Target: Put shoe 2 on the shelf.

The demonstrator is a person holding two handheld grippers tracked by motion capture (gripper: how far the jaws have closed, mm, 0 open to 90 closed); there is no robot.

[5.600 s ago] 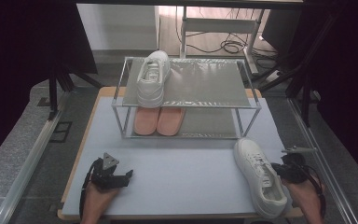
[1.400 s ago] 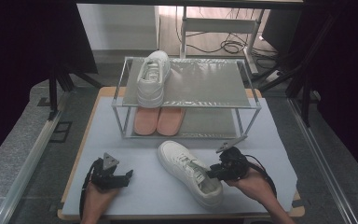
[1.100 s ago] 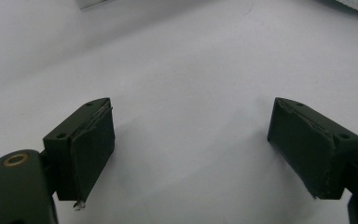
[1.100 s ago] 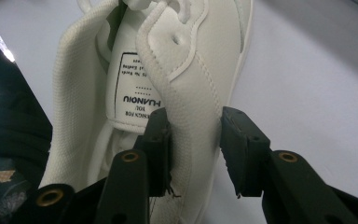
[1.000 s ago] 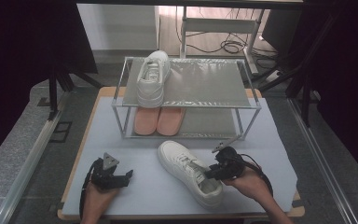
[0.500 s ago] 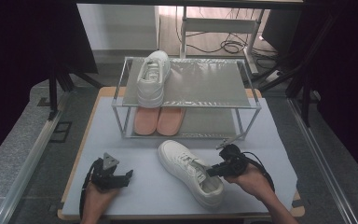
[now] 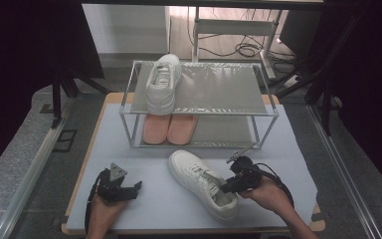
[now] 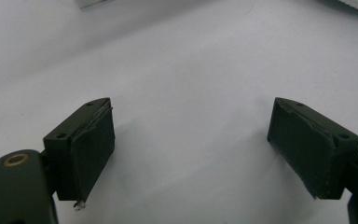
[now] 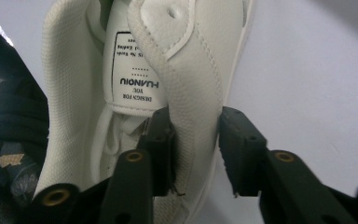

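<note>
A white sneaker (image 7: 204,184) lies on the pale mat, toe toward the rack and heel toward the front edge. My right gripper (image 7: 229,188) is at its heel end. In the right gripper view its jaws (image 9: 196,144) straddle the padded side wall of the sneaker (image 9: 182,70), one jaw inside and one outside. They have just been opening, and the wall looks unsqueezed. My left gripper (image 7: 135,187) rests low on the mat at the front left. Its jaws (image 8: 191,154) stand wide apart with nothing between them.
A two-shelf metal rack (image 7: 219,110) stands at the back of the table. Another white sneaker (image 7: 163,82) sits on its top shelf, and a pair of pink slippers (image 7: 169,128) lies below. The mat (image 7: 124,149) ends near the table's front edge.
The sneaker, earlier at the table's right edge, now lies at the front centre. Over the last second the right hand shifted only slightly at the heel; the left hand stayed still.
</note>
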